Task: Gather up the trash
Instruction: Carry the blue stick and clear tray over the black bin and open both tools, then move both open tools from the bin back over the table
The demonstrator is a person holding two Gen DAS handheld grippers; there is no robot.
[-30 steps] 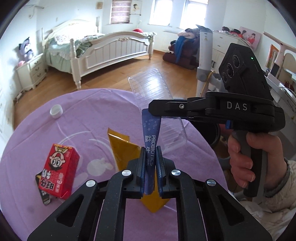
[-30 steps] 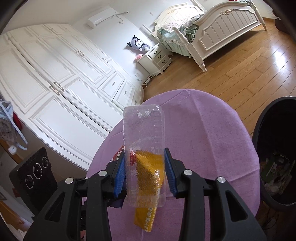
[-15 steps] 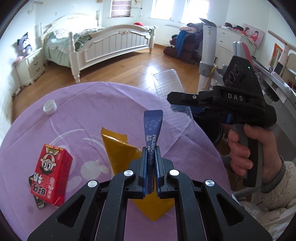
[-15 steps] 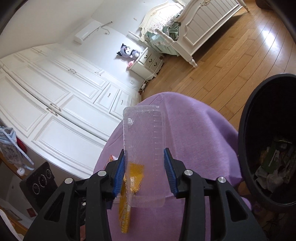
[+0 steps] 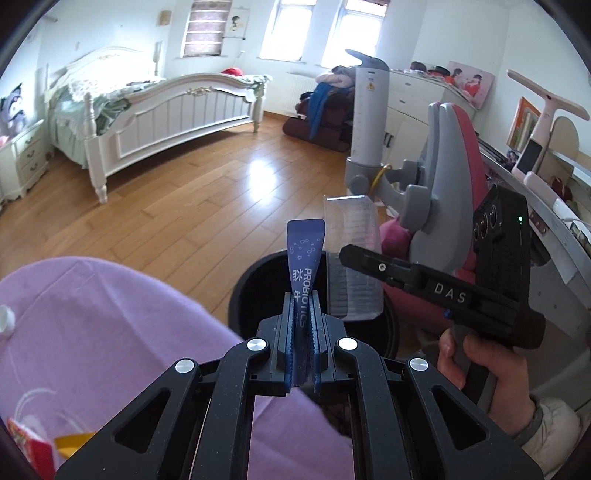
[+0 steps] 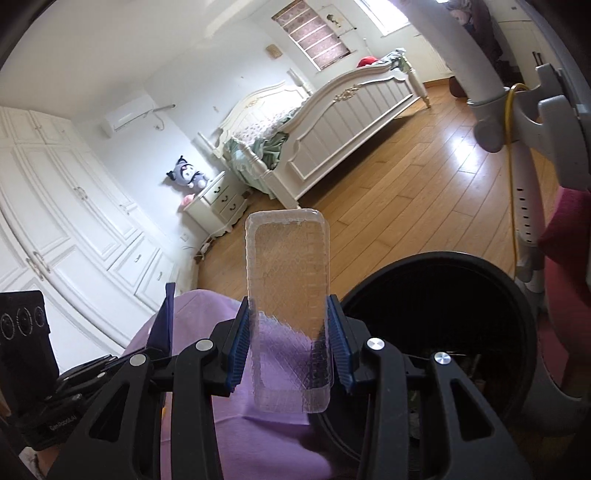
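Bright daylight, heavy fisheye curvature in both wrist views.
The windows (image 5: 325, 31) at upper centre blow out white; glare pools on the wooden floor (image 5: 258, 177); dark vignette rings every corner; the black bin (image 6: 443, 314) interior stays murky.

Left gripper (image 5: 303, 314): jaws fully closed, pads clamped on a blue sachet (image 5: 303, 254) that stands upright between them; gripper pitched downward. Right gripper (image 6: 290, 339): jaws partly apart, blue pads pressing both long edges of a clear plastic tray (image 6: 288, 295), held upright. In the left wrist view, the right hand (image 5: 487, 369) wraps the pistol grip, fingers curled round it, with a pale sleeve cuff at the wrist.
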